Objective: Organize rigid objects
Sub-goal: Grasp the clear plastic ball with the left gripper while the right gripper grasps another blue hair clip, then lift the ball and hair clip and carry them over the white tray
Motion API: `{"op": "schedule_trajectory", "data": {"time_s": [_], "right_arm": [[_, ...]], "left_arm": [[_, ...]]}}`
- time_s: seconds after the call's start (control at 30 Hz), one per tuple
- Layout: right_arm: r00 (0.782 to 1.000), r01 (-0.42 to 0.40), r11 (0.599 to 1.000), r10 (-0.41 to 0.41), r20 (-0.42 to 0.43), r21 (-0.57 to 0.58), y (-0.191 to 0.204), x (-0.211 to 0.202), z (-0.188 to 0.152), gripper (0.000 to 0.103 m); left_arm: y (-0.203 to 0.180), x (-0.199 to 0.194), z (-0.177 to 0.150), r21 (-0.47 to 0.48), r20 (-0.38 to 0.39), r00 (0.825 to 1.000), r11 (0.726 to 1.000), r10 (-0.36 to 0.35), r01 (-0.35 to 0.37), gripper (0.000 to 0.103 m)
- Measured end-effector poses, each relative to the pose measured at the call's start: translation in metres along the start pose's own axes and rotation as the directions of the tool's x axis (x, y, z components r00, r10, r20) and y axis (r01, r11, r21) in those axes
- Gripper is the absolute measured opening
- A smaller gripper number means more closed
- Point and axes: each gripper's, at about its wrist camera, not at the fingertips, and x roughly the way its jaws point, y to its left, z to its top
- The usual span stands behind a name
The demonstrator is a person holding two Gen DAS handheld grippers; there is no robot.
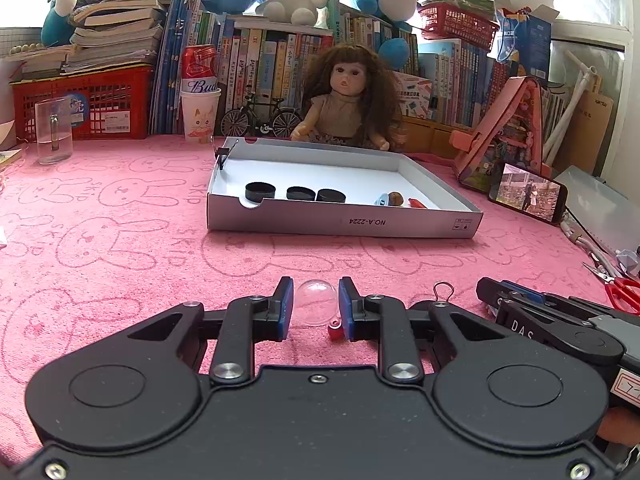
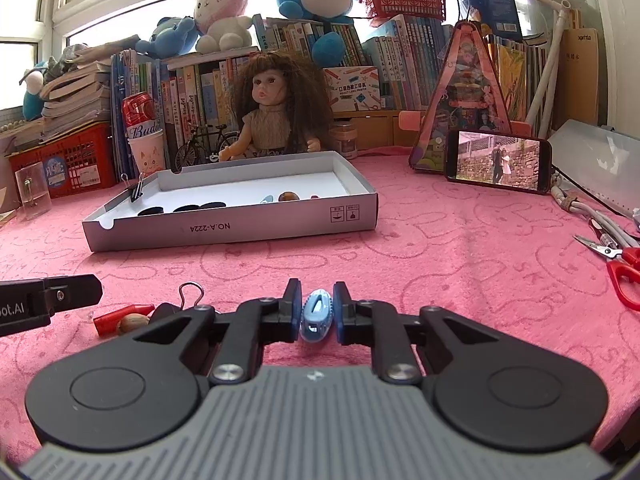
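A clear plastic dome (image 1: 316, 304) is clamped between the narrow-set jaws of the left gripper (image 1: 315, 303), low over the pink rabbit-print cloth (image 1: 120, 248), while a small blue oval object (image 2: 317, 316) (possibly a correction-tape dispenser, though this cannot be settled) is pinched edge-on by the right gripper (image 2: 317, 312), whose pads sit against its sides. The white cardboard tray (image 1: 400, 222), where three black round caps (image 1: 301, 193) and a few small items already lie in a row, stands well apart ahead of both tools. Slippage is judged the main risk: the dome is smooth and curved, so it could be squeezed out of the pads or cracked if pressed harder. The blue object is held across a narrow, rounded body and could be twisted loose during the carry. A small red piece (image 1: 335, 329) lies just beside the left pad and could be knocked aside on lifting. With both grippers side by side, a collision could also be caused if they are moved toward the tray together.
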Motion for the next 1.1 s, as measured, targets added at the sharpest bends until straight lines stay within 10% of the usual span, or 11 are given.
{"op": "schedule_trajectory", "data": {"time_s": [1.1], "right_arm": [[0.998,0.057,0.998,-0.056,-0.017,0.042,-0.038,-0.012,-0.001,0.031]], "left_arm": [[0.0,0.005,0.008,-0.001,0.006,1.0,1.0,0.006,-0.006,0.023]]}}
